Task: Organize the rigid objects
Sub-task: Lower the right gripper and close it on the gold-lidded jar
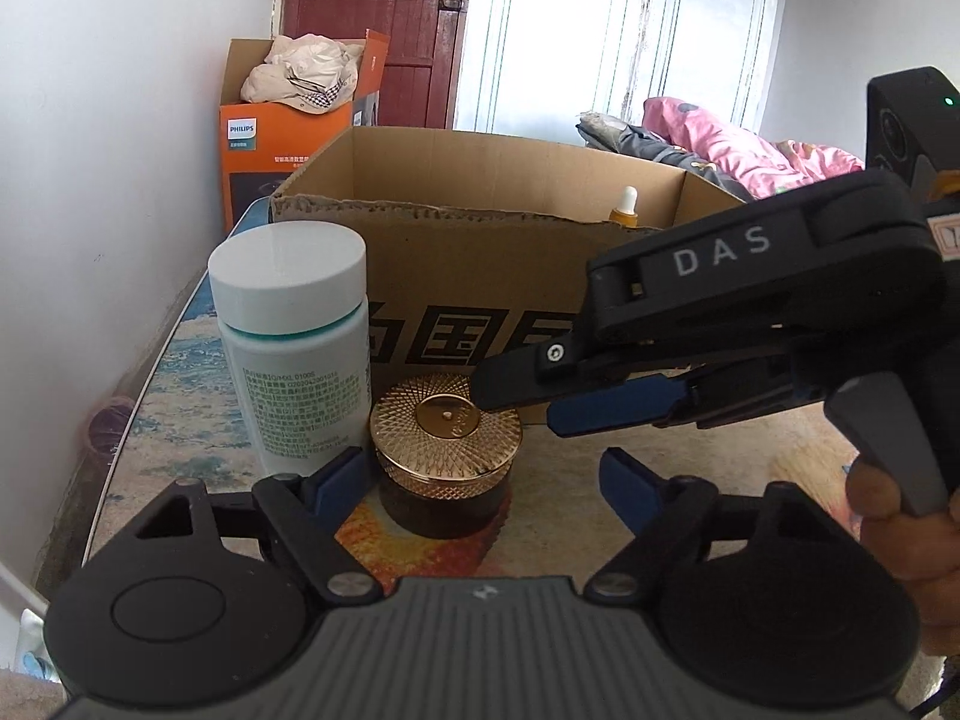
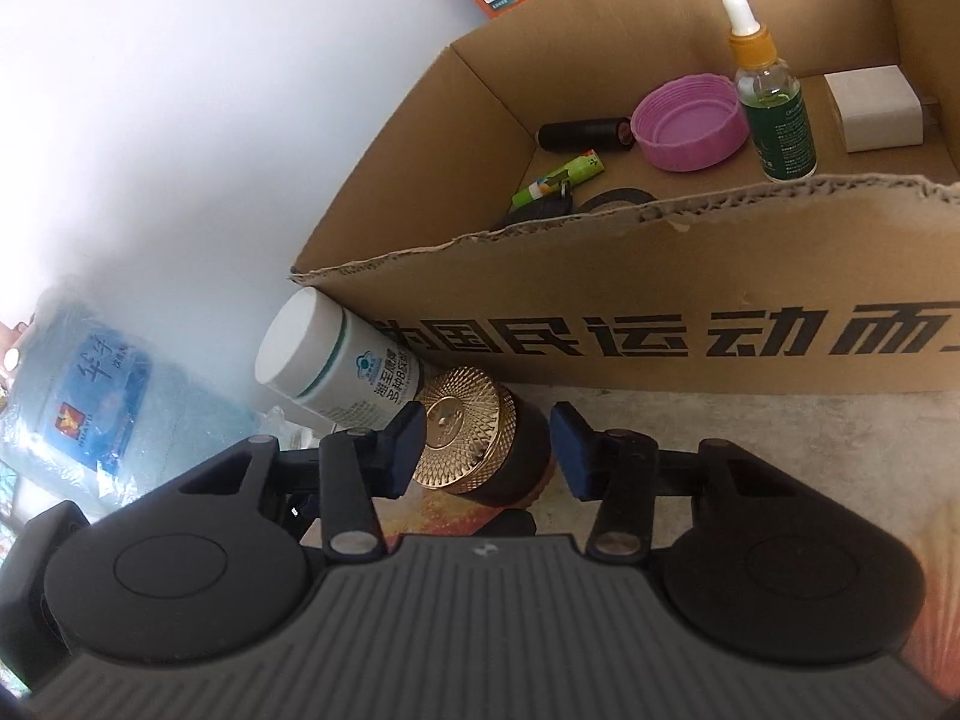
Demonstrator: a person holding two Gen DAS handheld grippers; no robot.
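Observation:
A dark jar with a gold patterned lid [image 1: 445, 427] stands on the table in front of an open cardboard box [image 1: 480, 276]. A white pill bottle [image 1: 294, 336] stands just left of the jar. My left gripper [image 1: 480, 480] is open with its blue pads either side of the jar, close to it. My right gripper [image 1: 522, 402] comes in from the right above the jar lid. In the right wrist view the right gripper [image 2: 489, 450] is open around the jar [image 2: 480, 438], pads beside it, next to the white bottle [image 2: 336, 360] and the box [image 2: 660, 312].
The box holds a dropper bottle [image 2: 774, 96], a purple lid [image 2: 690, 120], a black tube [image 2: 585, 135], a green lighter [image 2: 558, 180] and a white charger [image 2: 876, 108]. An orange Philips box [image 1: 288, 144] stands behind. A water jug [image 2: 96, 396] lies left. Wall at left.

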